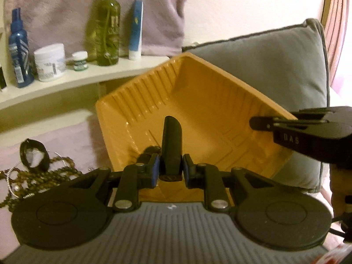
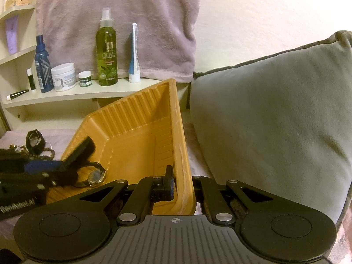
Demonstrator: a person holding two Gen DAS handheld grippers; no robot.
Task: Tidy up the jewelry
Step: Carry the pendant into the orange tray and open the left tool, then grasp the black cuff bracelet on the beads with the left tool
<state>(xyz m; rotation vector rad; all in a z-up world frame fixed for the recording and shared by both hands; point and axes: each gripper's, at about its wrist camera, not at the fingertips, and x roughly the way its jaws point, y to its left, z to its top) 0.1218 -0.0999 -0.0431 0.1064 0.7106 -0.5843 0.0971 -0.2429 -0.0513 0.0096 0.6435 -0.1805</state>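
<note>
An orange ribbed plastic tray (image 1: 198, 101) (image 2: 136, 118) is tilted up on the bed. My left gripper (image 1: 170, 169) is shut on a black watch strap (image 1: 171, 140) over the tray; the watch face (image 2: 95, 175) shows in the right wrist view inside the tray. My right gripper (image 2: 182, 187) is shut on the tray's right rim (image 2: 183, 154) and shows in the left wrist view (image 1: 275, 125). A pile of beaded necklaces (image 1: 44, 173) and a black-strapped watch (image 1: 33, 156) lie on the bed left of the tray.
A grey cushion (image 2: 275, 114) stands right of the tray. A cream shelf (image 2: 66, 96) behind holds a green olive spray bottle (image 2: 106, 50), a blue bottle (image 2: 43, 66), white jars (image 2: 63, 77) and a blue-white tube (image 2: 134, 55). A pink towel (image 2: 121, 17) hangs behind.
</note>
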